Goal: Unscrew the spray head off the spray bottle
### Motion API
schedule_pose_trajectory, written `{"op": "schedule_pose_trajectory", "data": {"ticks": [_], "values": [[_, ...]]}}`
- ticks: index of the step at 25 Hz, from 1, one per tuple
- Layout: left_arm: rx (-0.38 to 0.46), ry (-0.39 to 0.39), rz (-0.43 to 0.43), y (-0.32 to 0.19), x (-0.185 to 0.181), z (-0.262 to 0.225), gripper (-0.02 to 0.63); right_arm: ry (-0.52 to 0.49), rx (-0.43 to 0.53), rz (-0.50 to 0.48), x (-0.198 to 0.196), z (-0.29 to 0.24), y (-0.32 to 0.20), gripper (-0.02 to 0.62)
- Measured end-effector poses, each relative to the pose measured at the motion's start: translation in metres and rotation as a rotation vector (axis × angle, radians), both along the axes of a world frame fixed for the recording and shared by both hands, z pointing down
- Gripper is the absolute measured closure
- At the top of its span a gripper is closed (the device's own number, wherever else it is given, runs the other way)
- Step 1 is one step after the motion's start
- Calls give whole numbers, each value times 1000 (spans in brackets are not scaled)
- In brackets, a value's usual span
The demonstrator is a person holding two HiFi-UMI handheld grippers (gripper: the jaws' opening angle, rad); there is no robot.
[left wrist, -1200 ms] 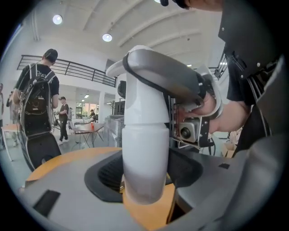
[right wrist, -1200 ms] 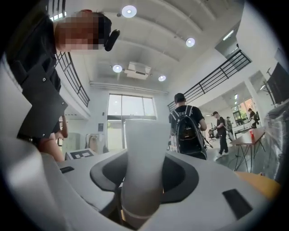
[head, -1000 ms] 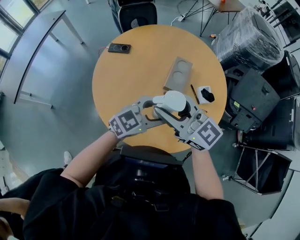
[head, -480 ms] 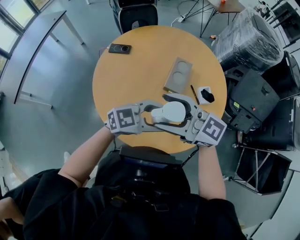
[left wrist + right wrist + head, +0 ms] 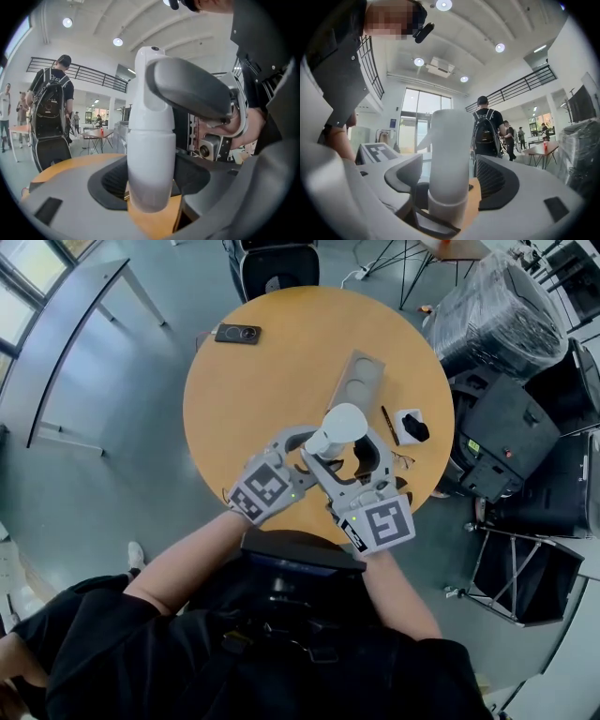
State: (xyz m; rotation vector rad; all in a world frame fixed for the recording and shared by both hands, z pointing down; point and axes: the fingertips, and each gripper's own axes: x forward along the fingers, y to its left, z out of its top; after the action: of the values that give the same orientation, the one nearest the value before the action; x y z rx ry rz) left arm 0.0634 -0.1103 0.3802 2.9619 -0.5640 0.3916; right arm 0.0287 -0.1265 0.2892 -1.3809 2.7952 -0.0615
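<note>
Spray bottle (image 5: 150, 173) stands upright on the counter (image 5: 281, 362), its body clenched by the left hand-held gripper (image 5: 151, 185), while its spray head (image 5: 449, 145) rises between the right hand-held gripper (image 5: 450, 185), whose jaws have just been opening and stand clear of it.

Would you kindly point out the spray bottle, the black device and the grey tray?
spray bottle (image 5: 343, 422), head view, its white top.
black device (image 5: 238, 334), head view, its middle.
grey tray (image 5: 365, 375), head view, its far half.
</note>
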Motion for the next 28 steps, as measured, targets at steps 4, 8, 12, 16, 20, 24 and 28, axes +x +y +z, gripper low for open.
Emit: {"op": "schedule_pose_trajectory", "data": {"ticks": [4, 8, 12, 16, 20, 24, 28], "values": [[33, -23, -51, -8, -7, 4, 304, 11, -39, 45, -5, 9, -17, 281], [17, 9, 17, -2, -9, 3, 304, -34, -28, -92, -14, 5, -10, 334], [-24, 85, 229, 23, -9, -7, 304, -63, 13, -327, -21, -8, 14, 336], [-24, 125, 375, 38, -11, -21, 304, -72, 63, -498, -23, -21, 31, 336], [0, 122, 386, 42, -15, -23, 305, -106, 68, -565, -26, -39, 36, 336], [2, 122, 351, 43, -15, -18, 304, -78, 65, -573, -23, -55, 37, 336], [12, 129, 324, 44, -15, -15, 305, -73, 73, -578, -19, -68, 38, 336]]}}
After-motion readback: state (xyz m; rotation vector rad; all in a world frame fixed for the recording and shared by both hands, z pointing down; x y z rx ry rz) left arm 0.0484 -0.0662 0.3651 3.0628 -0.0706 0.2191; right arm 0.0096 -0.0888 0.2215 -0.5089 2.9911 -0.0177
